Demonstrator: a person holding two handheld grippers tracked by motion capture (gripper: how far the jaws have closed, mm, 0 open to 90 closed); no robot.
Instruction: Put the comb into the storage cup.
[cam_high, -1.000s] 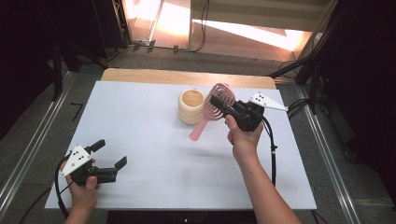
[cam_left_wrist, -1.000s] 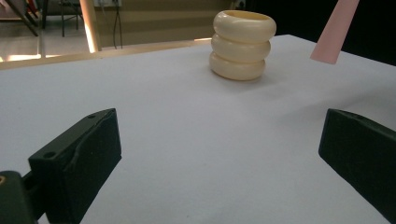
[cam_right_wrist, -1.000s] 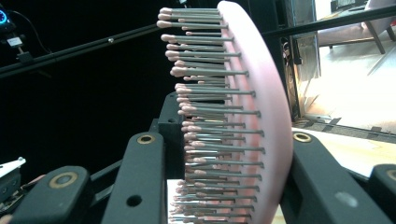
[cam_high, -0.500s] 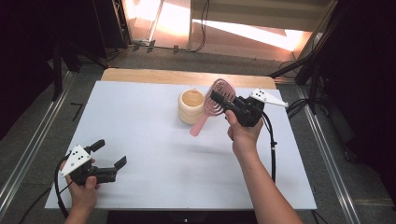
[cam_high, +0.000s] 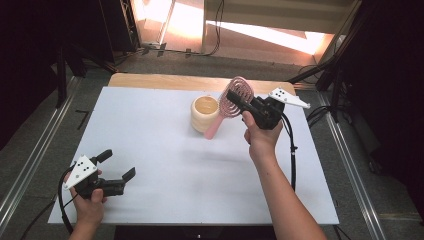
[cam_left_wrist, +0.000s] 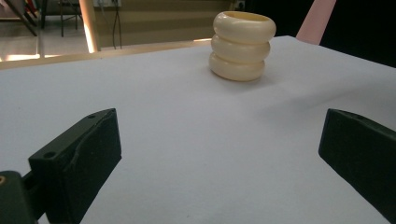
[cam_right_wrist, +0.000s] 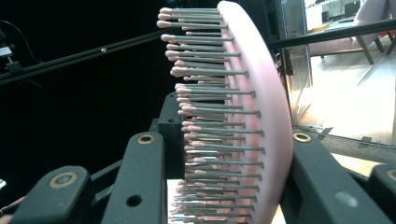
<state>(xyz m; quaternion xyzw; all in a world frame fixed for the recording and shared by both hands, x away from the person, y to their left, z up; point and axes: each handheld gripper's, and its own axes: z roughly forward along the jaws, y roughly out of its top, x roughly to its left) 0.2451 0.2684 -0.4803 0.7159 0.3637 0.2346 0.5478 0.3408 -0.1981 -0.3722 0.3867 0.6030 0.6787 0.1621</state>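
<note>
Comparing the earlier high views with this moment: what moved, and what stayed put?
Little changed. The right gripper, shut on the pink hairbrush, carried it slightly toward the table's far side, its handle end near the cream ribbed cup. The cup kept its place, and the left gripper stayed open at the near-left of the white table.

A pink plastic hairbrush (cam_high: 232, 100) with a round head of pink-tipped metal bristles hangs tilted above the white desk (cam_high: 165, 150), head up, its handle slanting down just beside a cream ribbed cup (cam_high: 204, 113).
</note>
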